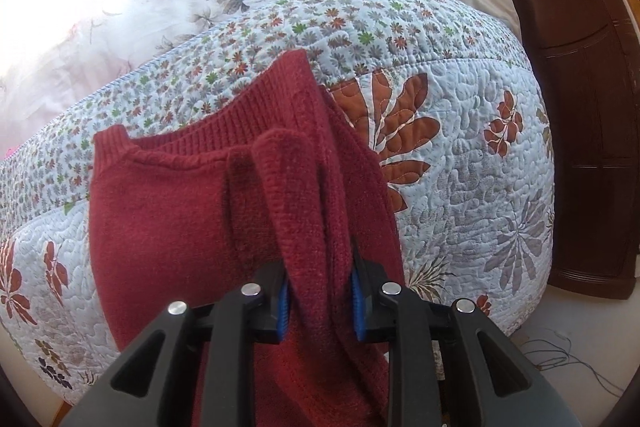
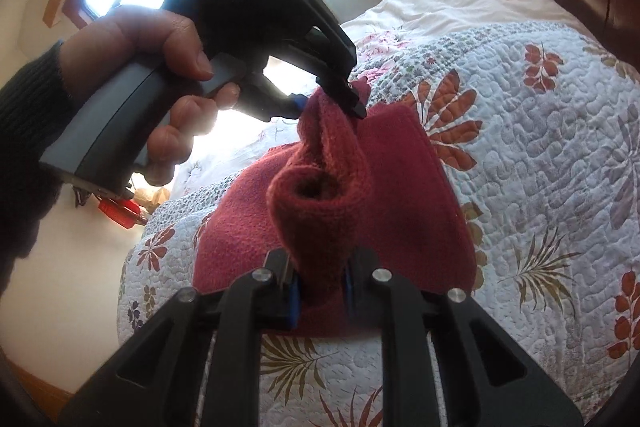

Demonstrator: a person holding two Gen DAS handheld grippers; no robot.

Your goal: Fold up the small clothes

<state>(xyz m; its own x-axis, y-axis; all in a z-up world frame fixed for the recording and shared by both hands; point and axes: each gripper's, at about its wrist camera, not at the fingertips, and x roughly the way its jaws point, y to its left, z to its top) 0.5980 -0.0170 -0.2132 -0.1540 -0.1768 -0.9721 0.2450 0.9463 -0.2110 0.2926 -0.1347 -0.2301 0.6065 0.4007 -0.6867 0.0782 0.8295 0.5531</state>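
Both jaws' pads buried in red sweater [image 1: 168, 211].

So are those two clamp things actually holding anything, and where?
Yes. Both grip the red knitted garment: the left gripper and right gripper each pinch a bunched fold of it, lifted above the quilt.

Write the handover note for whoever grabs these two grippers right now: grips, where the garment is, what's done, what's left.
Left gripper: shut on a bunched part of the red knit garment.
Right gripper: shut on a rolled, tube-like part of the same garment, possibly a sleeve.
The left gripper, held in a hand, pinches the far end of that roll, which is raised between the two grippers.
The garment's body lies on the floral quilt on the bed, ribbed hem towards the pillows.
Done: both grips taken, part lifted.
Left: lay that part over the body, smooth it, finish folding. No completed fold shows yet.
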